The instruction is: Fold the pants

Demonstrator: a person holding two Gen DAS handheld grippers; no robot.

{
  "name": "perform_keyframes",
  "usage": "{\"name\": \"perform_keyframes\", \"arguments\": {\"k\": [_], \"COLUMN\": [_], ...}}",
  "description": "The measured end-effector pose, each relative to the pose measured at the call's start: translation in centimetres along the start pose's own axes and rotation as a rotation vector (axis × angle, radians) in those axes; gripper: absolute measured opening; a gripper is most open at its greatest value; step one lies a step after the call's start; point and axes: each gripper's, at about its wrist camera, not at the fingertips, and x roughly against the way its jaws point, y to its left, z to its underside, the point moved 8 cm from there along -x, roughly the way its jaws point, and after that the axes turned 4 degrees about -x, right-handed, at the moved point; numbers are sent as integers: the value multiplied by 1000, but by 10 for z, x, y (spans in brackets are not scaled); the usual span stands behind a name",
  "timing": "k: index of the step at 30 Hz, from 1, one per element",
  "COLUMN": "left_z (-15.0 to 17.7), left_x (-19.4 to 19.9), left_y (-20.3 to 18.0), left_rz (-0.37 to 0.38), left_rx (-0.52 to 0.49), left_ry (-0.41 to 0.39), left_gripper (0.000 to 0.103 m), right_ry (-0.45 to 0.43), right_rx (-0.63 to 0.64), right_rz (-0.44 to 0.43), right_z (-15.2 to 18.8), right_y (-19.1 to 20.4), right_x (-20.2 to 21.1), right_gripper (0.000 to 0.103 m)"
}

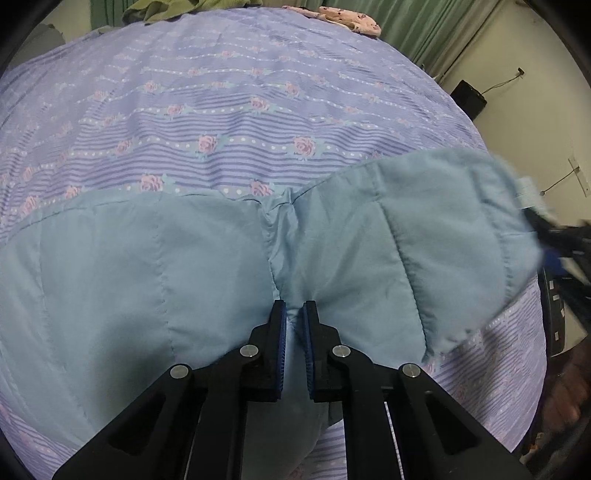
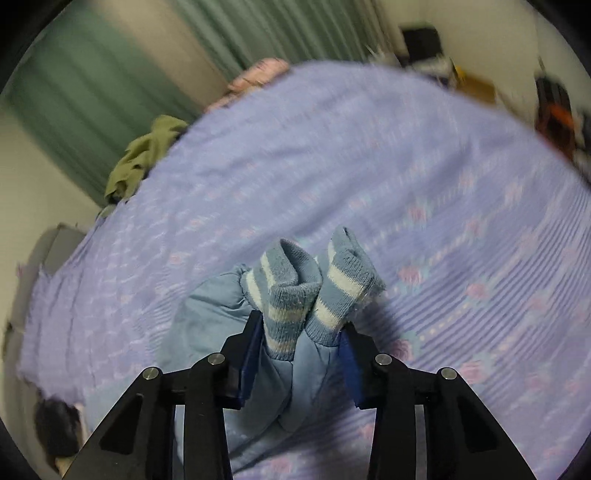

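Observation:
Light blue pants [image 1: 147, 266] lie across the purple flowered bedspread [image 1: 236, 96]. My left gripper [image 1: 294, 314] is shut on a fold of the pants near the crotch seam. In the right wrist view my right gripper [image 2: 303, 328] is shut on the two striped knit cuffs [image 2: 314, 284] of the pants' legs and holds them above the bedspread [image 2: 369, 166]. The rest of the pants [image 2: 207, 317] hangs down to the left. The lifted leg end [image 1: 461, 236] is blurred at the right of the left wrist view, with the right gripper [image 1: 557, 236] behind it.
An olive garment [image 2: 144, 155] and a pink floral cloth [image 1: 351, 18] lie at the bed's far edge. Green curtains [image 2: 103, 96] hang behind. A black speaker [image 1: 469, 98] stands by the wall at the right.

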Motion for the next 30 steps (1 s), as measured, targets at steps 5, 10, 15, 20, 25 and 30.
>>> {"name": "perform_keyframes", "arguments": {"k": [5, 10, 15, 20, 25, 30], "left_z": [-1, -10, -29, -18, 17, 56], "left_x": [-10, -3, 83, 153, 189, 212], "left_y": [5, 9, 29, 72, 119, 169], "left_rz": [-8, 40, 87, 54, 14, -48], "left_rx": [13, 40, 127, 185, 286, 358], "left_ry": [24, 83, -84, -177, -209, -224], "left_gripper": [10, 10, 45, 45, 45, 45], "right_ry": [-65, -94, -133, -153, -167, -179], "right_rx": [154, 284, 357, 472, 578, 678], "right_rz": [-2, 16, 17, 19, 7, -24], "right_z": [3, 12, 13, 29, 59, 99], "right_y": [45, 79, 108, 152, 201, 256], "right_x": [45, 65, 88, 102, 112, 111], "right_gripper": [39, 39, 39, 39, 39, 39]}}
